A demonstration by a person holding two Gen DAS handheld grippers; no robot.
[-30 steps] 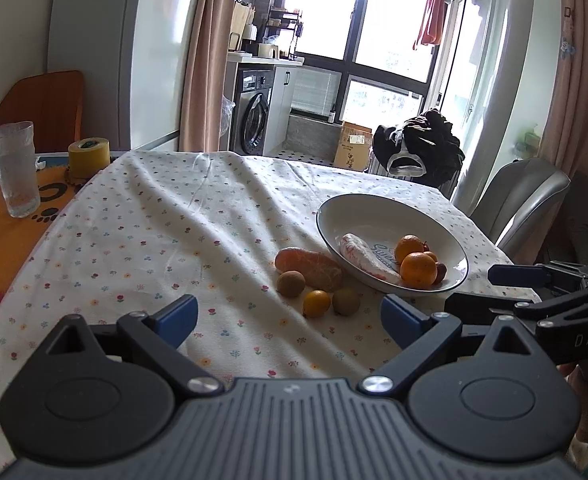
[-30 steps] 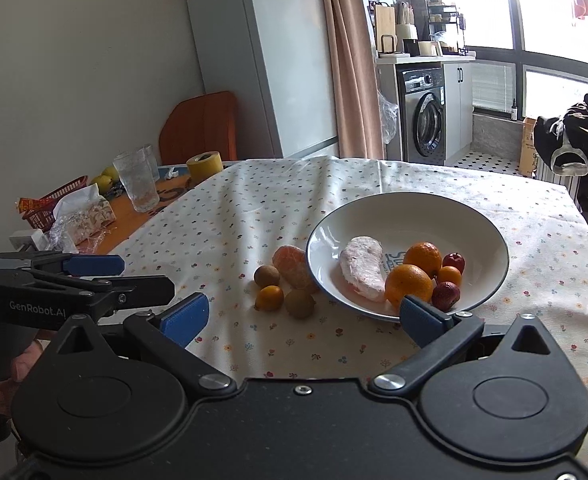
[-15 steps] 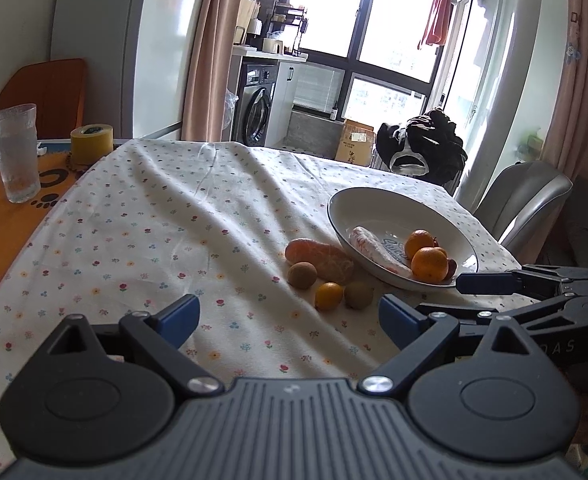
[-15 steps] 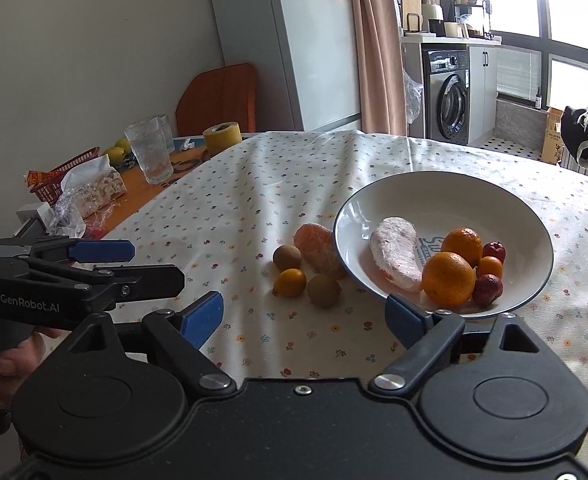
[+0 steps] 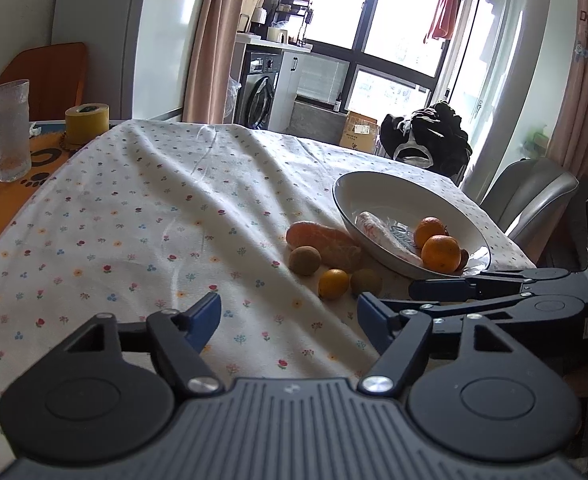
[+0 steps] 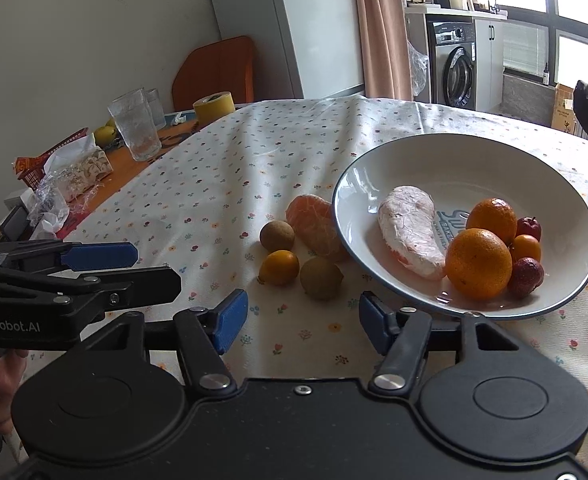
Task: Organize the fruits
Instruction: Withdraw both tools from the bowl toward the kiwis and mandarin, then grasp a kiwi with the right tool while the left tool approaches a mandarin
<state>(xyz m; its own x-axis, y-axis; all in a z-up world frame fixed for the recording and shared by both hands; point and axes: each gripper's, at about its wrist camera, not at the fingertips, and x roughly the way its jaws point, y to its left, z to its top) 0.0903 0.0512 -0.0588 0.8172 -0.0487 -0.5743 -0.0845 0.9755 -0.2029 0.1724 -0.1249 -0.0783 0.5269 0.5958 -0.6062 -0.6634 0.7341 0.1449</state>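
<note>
Blue-padded and spread wide with nothing between its fingers, the left gripper [image 5: 288, 318] hangs over the flowered cloth, and the right gripper [image 6: 302, 322] is likewise released. Ahead lie two brown kiwis [image 6: 277, 235], a small orange kumquat [image 6: 279, 267] and a peeled segmented tangerine [image 6: 315, 232] — all just beside the white blue-rimmed bowl [image 6: 433, 152]. The tangerine looks soft and easily crushed — best pinched gently across its middle.

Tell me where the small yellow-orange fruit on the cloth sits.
In the right wrist view, the small yellow-orange fruit lies left of the bowl, between two brown fruits.
</note>
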